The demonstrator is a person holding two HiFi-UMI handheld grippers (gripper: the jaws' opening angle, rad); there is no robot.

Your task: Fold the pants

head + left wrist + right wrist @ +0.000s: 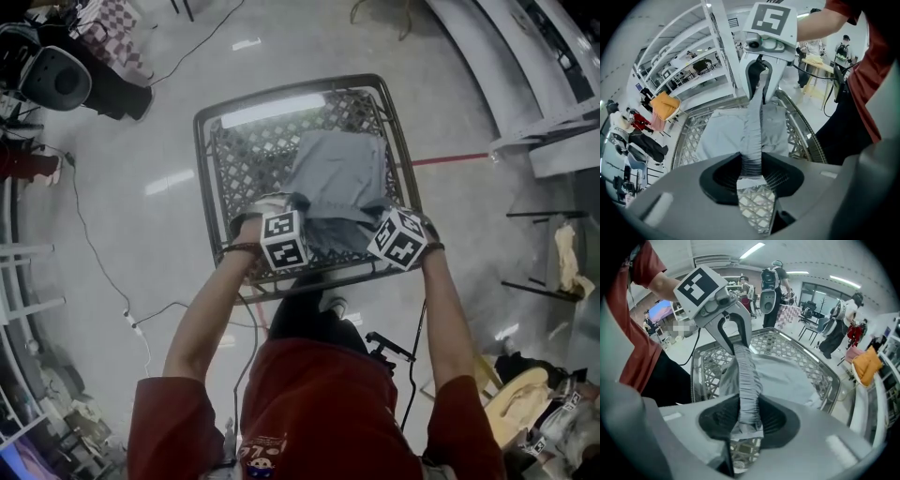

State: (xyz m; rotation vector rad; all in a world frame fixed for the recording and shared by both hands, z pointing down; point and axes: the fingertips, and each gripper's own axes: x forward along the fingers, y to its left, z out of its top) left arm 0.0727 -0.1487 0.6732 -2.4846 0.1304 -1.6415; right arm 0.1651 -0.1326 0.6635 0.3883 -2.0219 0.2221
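Note:
Grey pants [337,173] lie on a wire-mesh table [202,159], their near end lifted off it. My left gripper [289,211] and right gripper [386,217] hang side by side over the table's near edge, each shut on the elastic waistband. In the left gripper view the band [752,136] runs taut from my jaws [751,171] up to the right gripper [757,96]. In the right gripper view the gathered waistband [747,380] passes through my jaws [747,420] and up to the left gripper [736,345]. The rest of the pants [792,378] spreads flat on the mesh.
The table's metal rim [827,380] rings the mesh. A dark chair [56,75] stands at the far left and cables [103,272] trail over the floor. Shelving [553,84] lines the right side. An orange cloth [665,105] hangs beside racks, and people [773,287] stand in the background.

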